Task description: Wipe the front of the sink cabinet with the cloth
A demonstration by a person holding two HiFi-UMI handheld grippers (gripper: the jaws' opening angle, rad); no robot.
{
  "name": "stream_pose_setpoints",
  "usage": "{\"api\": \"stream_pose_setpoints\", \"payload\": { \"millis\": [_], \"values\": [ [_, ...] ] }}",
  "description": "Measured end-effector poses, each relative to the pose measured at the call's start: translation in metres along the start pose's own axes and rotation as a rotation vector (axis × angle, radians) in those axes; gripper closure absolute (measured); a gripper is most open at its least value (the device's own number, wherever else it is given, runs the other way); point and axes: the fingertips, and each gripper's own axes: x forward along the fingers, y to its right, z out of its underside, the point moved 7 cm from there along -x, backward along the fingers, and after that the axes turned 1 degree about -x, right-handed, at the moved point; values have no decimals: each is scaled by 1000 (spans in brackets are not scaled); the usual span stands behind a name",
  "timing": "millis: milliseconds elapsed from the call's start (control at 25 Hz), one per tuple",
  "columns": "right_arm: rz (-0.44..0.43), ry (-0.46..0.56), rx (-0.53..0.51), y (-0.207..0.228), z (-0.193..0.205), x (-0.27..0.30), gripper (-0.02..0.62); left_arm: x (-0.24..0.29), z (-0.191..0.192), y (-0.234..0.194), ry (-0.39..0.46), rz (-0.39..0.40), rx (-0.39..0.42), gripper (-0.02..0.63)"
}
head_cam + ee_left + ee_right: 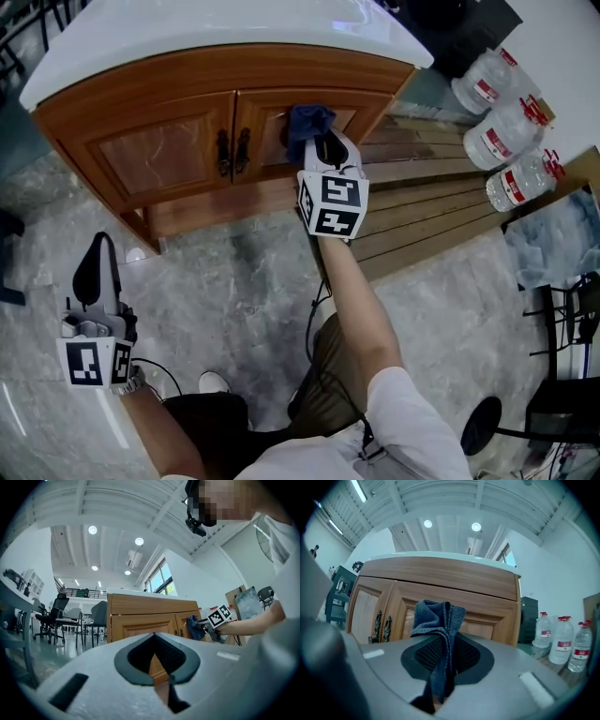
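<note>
The wooden sink cabinet (187,141) with two doors and dark handles (232,150) stands under a white countertop (216,28). My right gripper (323,145) is shut on a dark blue cloth (307,122), which is bunched against the right door (319,117), right of the handles. In the right gripper view the cloth (438,625) sticks up between the jaws in front of the door panel (483,627). My left gripper (94,272) hangs low over the floor at the left, away from the cabinet, jaws shut with nothing in them. The left gripper view shows the cabinet (150,616) and the cloth (194,626) ahead.
Marble-patterned floor (244,281) lies in front of the cabinet. Wooden planks (441,206) lie to the right, with three water bottles (506,141) beyond. A plastic bag (558,234) and black stands (562,394) sit at the far right. My legs and a shoe (214,382) are below.
</note>
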Motion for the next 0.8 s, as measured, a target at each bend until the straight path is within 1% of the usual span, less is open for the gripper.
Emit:
{"api": "stream_pose_setpoints", "payload": {
  "millis": [240, 440, 560, 800],
  "values": [
    [97, -40, 29, 45, 17, -4, 526, 4, -1, 6, -4, 10, 2, 606],
    [174, -54, 46, 82, 23, -7, 526, 6, -1, 7, -5, 10, -1, 604],
    [194, -54, 51, 97, 23, -9, 526, 8, 1, 9, -5, 15, -3, 606],
    [233, -57, 76, 112, 26, -12, 526, 12, -1, 12, -2, 21, -9, 606]
  ]
}}
